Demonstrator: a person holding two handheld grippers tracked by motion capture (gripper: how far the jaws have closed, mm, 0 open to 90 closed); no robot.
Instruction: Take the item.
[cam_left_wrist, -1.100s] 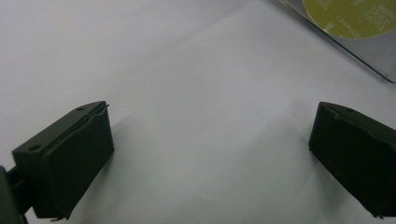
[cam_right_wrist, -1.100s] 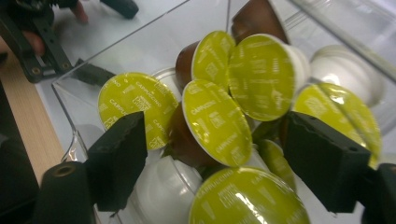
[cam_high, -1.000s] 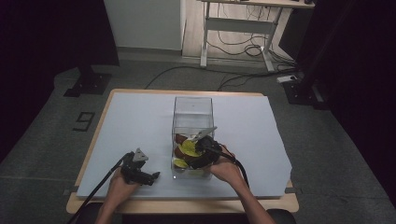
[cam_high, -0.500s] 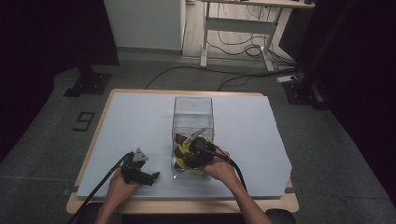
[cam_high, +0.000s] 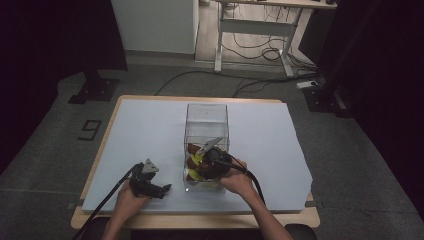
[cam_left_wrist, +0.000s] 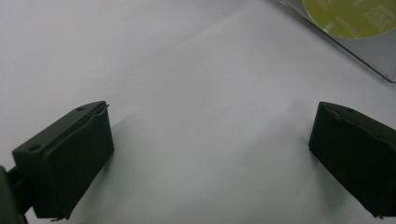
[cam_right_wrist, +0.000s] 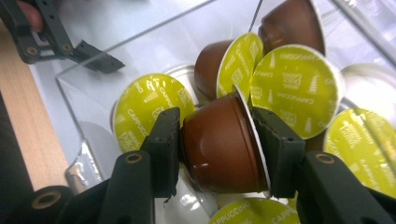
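A clear plastic box (cam_high: 206, 116) stands mid-table and holds several coffee capsules, brown cups with yellow-green lids (cam_right_wrist: 293, 87). My right gripper (cam_right_wrist: 217, 142) is down inside the box, shut on one brown capsule (cam_right_wrist: 219, 149), pinched between its base and its lid. In the high view the right gripper (cam_high: 212, 162) sits at the box's near end. My left gripper (cam_high: 161, 189) rests on the white sheet left of the box, open, with nothing between its fingers (cam_left_wrist: 70, 158). A capsule lid behind the box wall (cam_left_wrist: 355, 16) appears at the top right of the left gripper view.
A white sheet (cam_high: 145, 130) covers the wooden table (cam_high: 200, 220). The box's clear walls surround the right gripper. A cable (cam_high: 100, 205) trails from the left gripper over the table's near edge. A desk frame and floor cables lie beyond the table.
The right gripper has moved a little left and deeper into the near end of the box. The left gripper has stayed in place.
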